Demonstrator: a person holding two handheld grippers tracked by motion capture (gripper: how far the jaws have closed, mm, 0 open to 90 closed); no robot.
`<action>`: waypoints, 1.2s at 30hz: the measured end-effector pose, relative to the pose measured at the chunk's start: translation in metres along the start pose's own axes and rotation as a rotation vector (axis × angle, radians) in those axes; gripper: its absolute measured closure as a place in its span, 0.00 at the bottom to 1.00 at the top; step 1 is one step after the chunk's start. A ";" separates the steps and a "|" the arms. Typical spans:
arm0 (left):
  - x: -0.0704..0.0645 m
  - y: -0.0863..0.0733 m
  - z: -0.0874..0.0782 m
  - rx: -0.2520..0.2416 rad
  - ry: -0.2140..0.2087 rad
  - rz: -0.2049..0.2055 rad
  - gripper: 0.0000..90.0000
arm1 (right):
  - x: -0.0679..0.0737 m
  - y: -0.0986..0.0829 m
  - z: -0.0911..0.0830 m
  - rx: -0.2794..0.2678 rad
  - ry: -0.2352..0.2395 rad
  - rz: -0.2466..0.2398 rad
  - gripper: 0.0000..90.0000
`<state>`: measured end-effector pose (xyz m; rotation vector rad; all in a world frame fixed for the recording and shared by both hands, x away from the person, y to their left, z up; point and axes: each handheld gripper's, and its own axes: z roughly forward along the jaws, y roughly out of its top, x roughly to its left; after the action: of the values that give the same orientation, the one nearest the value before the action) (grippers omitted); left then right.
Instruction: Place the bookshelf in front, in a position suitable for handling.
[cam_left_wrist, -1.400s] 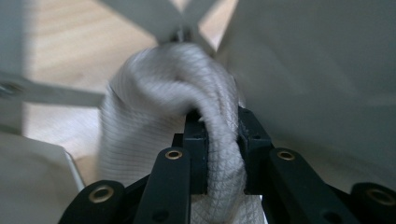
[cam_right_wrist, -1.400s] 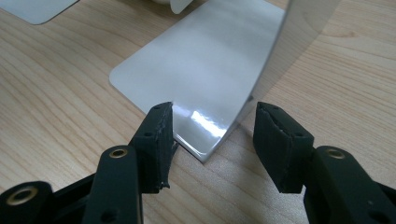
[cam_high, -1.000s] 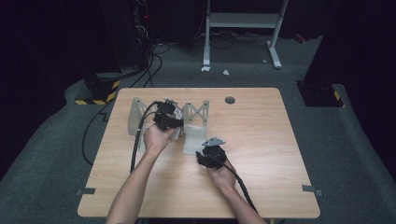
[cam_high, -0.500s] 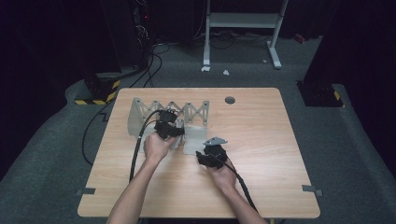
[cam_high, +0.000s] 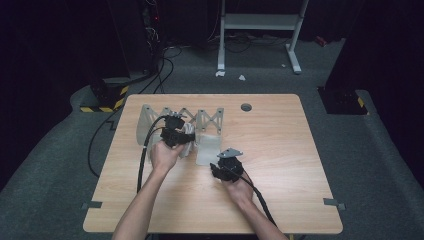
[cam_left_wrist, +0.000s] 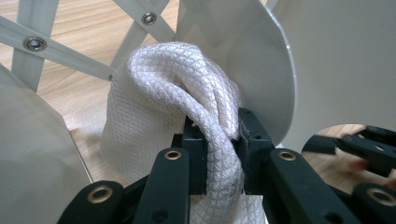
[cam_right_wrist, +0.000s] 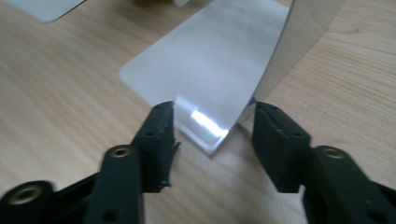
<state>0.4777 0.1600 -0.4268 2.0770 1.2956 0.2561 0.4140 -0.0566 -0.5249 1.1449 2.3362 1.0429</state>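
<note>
A grey folding rack (cam_high: 200, 120) with scissor-lattice struts and upright plates stands at the table's back left. My left gripper (cam_high: 176, 134) is shut on a white quilted cloth (cam_left_wrist: 173, 112), bunched between its jaws and held in a gap between two of the rack's plates (cam_left_wrist: 243, 51). My right gripper (cam_high: 226, 167) is open just in front of the rack's flat end plate (cam_high: 209, 150). In the right gripper view that plate's corner (cam_right_wrist: 210, 93) lies on the wood between the spread jaws of my right gripper (cam_right_wrist: 212, 133).
The wooden table (cam_high: 280, 165) has a round cable hole (cam_high: 246, 107) near its back edge. Black cables (cam_high: 145, 155) trail from both grippers toward the front. Dark floor, a white stand's legs (cam_high: 257, 25) and equipment lie beyond the table.
My left gripper has drawn back from the rack's top toward the table's front with the cloth in it. The right gripper has stayed in place.
</note>
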 end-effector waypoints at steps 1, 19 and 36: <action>0.001 -0.002 0.005 0.014 0.002 -0.005 0.85 | 0.000 -0.001 -0.003 0.010 0.003 -0.006 0.57; 0.006 -0.034 0.036 0.089 -0.034 -0.024 0.85 | -0.069 0.009 -0.025 -0.011 -0.096 0.026 0.59; -0.008 -0.042 0.011 0.056 -0.103 0.029 0.84 | -0.057 0.028 0.023 0.031 -0.062 0.091 0.57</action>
<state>0.4486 0.1602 -0.4608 2.1284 1.2249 0.1242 0.4778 -0.0786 -0.5207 1.2874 2.2786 0.9904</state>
